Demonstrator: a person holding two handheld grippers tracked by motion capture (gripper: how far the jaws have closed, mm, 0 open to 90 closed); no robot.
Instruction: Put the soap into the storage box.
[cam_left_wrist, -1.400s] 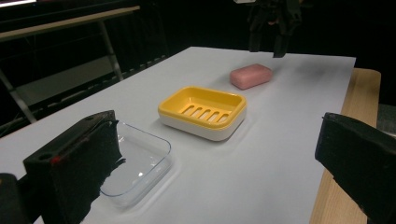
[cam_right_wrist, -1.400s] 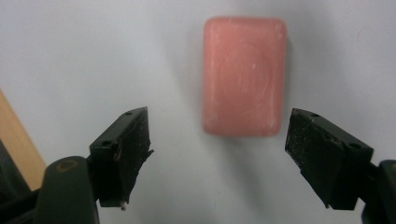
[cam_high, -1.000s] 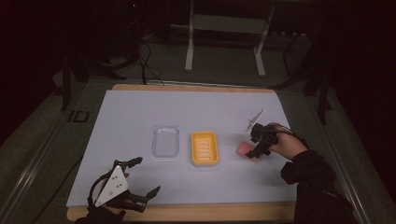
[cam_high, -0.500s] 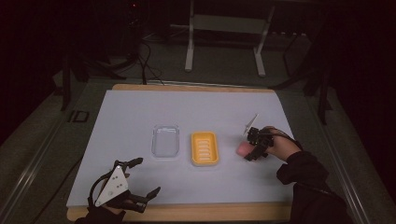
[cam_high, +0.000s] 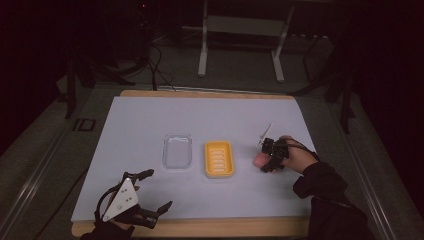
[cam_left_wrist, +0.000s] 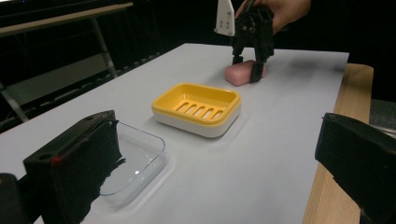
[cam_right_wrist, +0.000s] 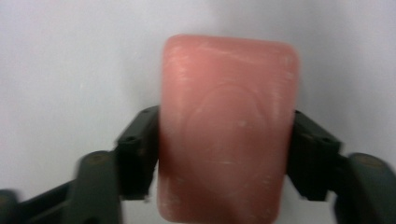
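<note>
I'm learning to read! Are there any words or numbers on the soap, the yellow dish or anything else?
No readable words or numbers.
Pink soap: only faint, blurred curved marks pressed into its top, too blurred to read.
Yellow soap dish: plain, only slots.
Clear lid: plain.
Floor marking left of the table: too small and dark to read.

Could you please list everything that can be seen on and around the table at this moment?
Pink rectangular soap bar: one, pink, on the sheet right of the yellow dish, between the right gripper's pads.
Yellow slotted plastic soap dish: one, yellow over white, mid-table.
Clear plastic lid: one, transparent, left of the dish.
White sheet: one, covering the wooden tabletop.
Metal stand: one, grey, behind the table.
Right gripper: one, black, shut on the soap.
Left gripper: one, black, open, near front-left edge.
</note>
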